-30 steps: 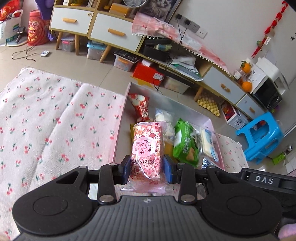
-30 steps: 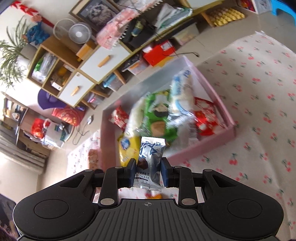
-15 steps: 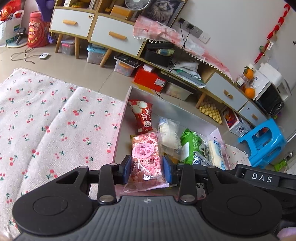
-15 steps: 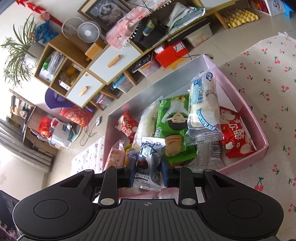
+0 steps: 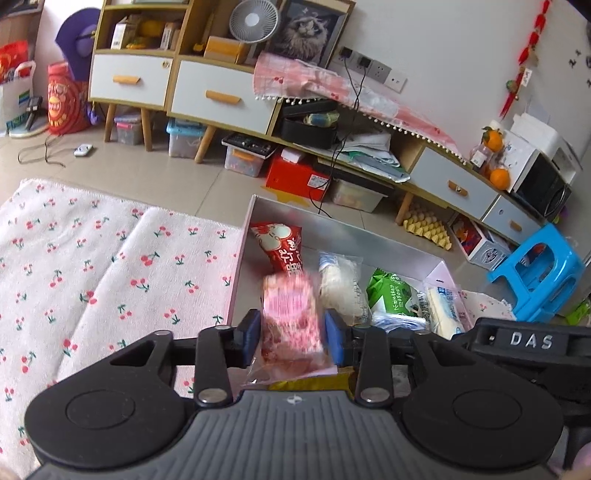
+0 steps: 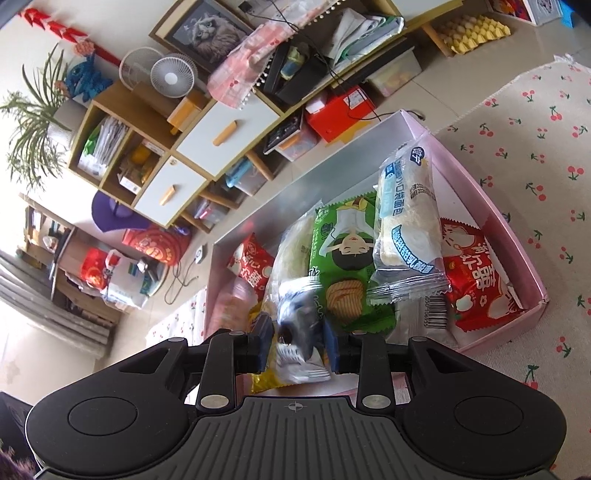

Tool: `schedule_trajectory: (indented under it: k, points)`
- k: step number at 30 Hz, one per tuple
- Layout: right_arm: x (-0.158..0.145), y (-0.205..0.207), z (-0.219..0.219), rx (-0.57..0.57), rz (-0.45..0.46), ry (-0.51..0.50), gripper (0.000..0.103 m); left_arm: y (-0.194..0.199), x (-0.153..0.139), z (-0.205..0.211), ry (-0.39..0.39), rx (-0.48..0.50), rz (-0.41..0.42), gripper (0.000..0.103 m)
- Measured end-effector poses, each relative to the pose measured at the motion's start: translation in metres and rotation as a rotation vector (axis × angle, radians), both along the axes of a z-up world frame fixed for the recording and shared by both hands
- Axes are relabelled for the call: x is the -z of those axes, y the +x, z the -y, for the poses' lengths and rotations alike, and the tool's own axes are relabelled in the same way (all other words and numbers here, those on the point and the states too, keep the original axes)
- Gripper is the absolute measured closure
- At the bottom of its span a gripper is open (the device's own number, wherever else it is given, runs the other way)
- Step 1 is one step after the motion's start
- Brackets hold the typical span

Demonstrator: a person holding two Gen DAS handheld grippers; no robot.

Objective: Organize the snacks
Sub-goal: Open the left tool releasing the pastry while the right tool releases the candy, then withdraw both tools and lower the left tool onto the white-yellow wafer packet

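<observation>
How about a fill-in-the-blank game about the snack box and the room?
1. The box holding the snacks is coloured ___.
2. The cloth under the box is printed with little red ___.
3. The plastic stool on the floor is coloured ___.
4. The framed picture beside the fan shows a ___.

Missing words: pink; cherries; blue; cat.
</observation>
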State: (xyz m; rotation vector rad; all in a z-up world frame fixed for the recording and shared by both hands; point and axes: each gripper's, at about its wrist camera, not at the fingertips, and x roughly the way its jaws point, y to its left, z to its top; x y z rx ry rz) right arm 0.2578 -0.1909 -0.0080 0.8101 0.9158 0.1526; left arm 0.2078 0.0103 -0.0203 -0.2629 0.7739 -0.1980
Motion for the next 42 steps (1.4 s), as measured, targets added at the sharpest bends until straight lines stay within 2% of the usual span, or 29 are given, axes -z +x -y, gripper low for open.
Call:
schedule_trajectory:
  k: [3,11,13,16,18,20,23,25,30,42]
  points:
    - [0.001,0.0,0.003,0.003,-0.002,0.024,0.058,-0.003,-0.002,0.003,0.021,0.011,0.016,0.058]
    - [-0.007,-0.007,0.01,0.017,-0.007,0.012,0.053,-0.009,-0.006,0.005,0.065,0.036,0.015,0.048]
    - [-0.01,-0.011,0.012,0.019,-0.008,0.015,0.05,-0.013,-0.008,0.004,0.073,0.04,0.013,0.041]
    - [-0.018,-0.02,0.017,0.028,-0.011,0.001,0.041,-0.019,-0.013,0.004,0.098,0.056,0.011,0.035]
    - [-0.022,-0.024,0.019,0.034,-0.027,-0.025,0.03,-0.022,-0.016,0.005,0.118,0.068,0.003,0.031]
    - [-0.023,-0.029,0.022,0.034,-0.057,-0.051,0.03,-0.025,-0.019,0.004,0.135,0.074,-0.007,0.027]
    - [-0.026,-0.035,0.026,0.037,-0.087,-0.066,0.028,-0.029,-0.023,0.001,0.159,0.086,-0.035,0.018]
    - [-0.028,-0.04,0.027,0.037,-0.106,-0.081,0.026,-0.032,-0.025,0.001,0.177,0.106,-0.054,0.008]
    - [-0.036,-0.055,0.026,0.021,-0.132,-0.146,0.021,-0.042,-0.028,-0.003,0.238,0.103,-0.103,0.001]
    - [-0.039,-0.085,0.02,-0.023,-0.145,-0.234,0.018,-0.067,-0.022,-0.021,0.21,-0.013,-0.258,0.001]
